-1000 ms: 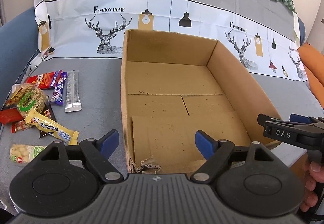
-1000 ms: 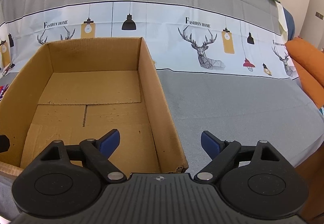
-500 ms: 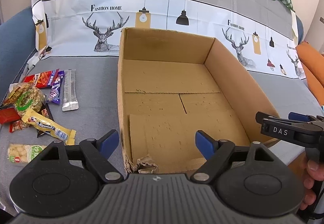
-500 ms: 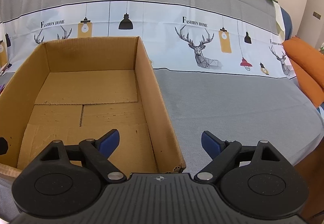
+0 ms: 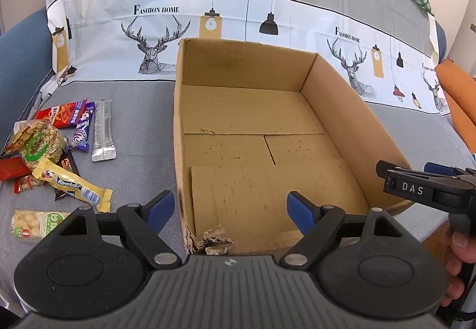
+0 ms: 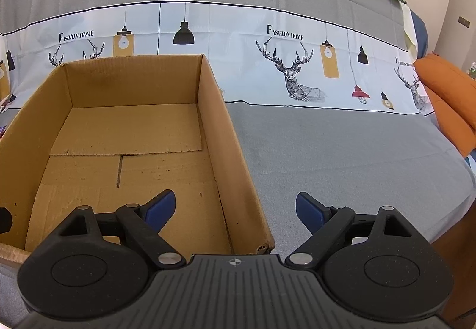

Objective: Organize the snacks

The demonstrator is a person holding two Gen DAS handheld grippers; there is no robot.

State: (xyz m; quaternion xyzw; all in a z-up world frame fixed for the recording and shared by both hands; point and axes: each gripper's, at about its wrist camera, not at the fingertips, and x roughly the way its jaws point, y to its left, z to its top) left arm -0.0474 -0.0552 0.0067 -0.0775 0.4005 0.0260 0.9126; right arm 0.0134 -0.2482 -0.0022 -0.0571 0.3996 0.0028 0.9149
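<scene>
Sitting on a grey-covered sofa seat (image 5: 142, 109), an open cardboard box (image 5: 351, 121) holds nothing yet; its inner flaps lie flat on the bottom and its near left corner is torn and frayed. All the snacks lie in a loose cluster on the cover to the left of the box, well apart from its wall. Among them are a yellow Alpenliebe candy pack (image 5: 71, 185), a silver sachet (image 5: 102, 131) lying lengthwise, a purple wrapper (image 5: 83, 128) just beside it, a red packet (image 5: 61, 113) at the far end, a clear bag with a green label (image 5: 38, 147), and a small pack of pale puffed pieces (image 5: 34, 223) nearest the camera. A few darker and red wrappers sit partly under the others and are hard to read.

The left gripper (image 5: 230, 208) hovers over the box's near left corner, its blue-tipped fingers (image 5: 157, 208) spread wide with nothing between them. The right gripper (image 6: 235, 208) hangs above the box's right wall, fingers (image 6: 311, 211) likewise spread and pinching nothing. In the left wrist view it shows at the right edge with a hand (image 5: 459, 263) on its handle.

A deer-and-lamp printed cloth (image 6: 297, 67) covers the sofa back, with an orange cushion (image 6: 449, 103) at the far right.
</scene>
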